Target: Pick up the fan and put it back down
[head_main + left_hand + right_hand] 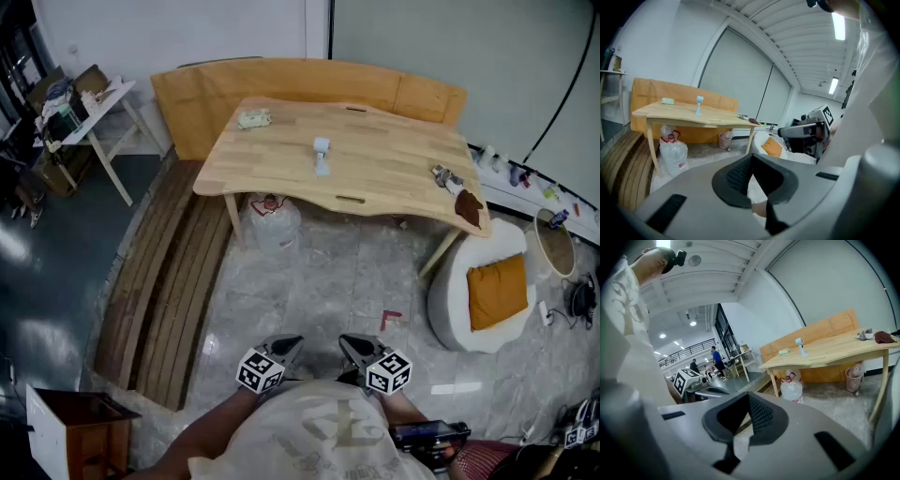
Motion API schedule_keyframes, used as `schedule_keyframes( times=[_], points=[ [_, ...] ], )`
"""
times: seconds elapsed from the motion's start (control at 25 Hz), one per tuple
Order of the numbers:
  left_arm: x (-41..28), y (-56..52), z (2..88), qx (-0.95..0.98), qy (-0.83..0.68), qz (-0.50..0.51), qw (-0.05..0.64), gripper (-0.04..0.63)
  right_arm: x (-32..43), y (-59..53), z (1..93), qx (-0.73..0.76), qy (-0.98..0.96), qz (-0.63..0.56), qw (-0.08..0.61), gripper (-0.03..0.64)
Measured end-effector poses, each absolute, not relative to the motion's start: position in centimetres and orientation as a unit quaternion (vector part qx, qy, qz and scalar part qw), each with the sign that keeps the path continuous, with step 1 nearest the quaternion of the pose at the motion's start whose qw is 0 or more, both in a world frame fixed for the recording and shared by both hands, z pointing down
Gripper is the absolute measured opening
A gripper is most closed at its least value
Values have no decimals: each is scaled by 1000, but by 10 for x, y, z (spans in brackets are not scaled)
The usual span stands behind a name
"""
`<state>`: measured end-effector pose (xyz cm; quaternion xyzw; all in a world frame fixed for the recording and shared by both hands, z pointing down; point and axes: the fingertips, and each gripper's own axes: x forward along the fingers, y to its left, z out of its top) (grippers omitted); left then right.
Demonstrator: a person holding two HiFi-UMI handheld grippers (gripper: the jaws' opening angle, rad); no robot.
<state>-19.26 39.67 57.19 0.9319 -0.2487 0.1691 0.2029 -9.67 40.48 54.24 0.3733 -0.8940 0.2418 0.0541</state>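
In the head view, the left claw [284,346] and the right claw [355,346] were held side by side close to the person's body, low in the frame. The fan [322,156] stood upright on the wooden table [394,164], well ahead of both claws and touching neither.

In the left gripper view, the left claw [751,161] had its jaws drawn together with nothing between them. The fan [699,105] showed far beyond the jaw tips and to their left, on the table [679,116]. A water bottle [672,151] sat on the floor under the table's near edge. The right claw [806,135] hung just beside the left, on its right.

In the right gripper view, the right claw [749,400] was likewise closed and empty. The fan [800,347] stood far past its tips and to the right, on the table [829,351].
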Motion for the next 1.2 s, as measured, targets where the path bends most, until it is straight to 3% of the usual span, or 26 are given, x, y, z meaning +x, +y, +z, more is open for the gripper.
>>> schedule_keyframes(
  times=[0.84, 1.2],
  points=[
    [-199, 393, 582, 923, -260, 177, 224, 11, -95, 397, 550, 378, -889, 251, 65, 14],
    [-180, 343, 580, 915, -275, 183, 231, 11, -73, 345, 550, 364, -890, 265, 72, 14]
  ],
)
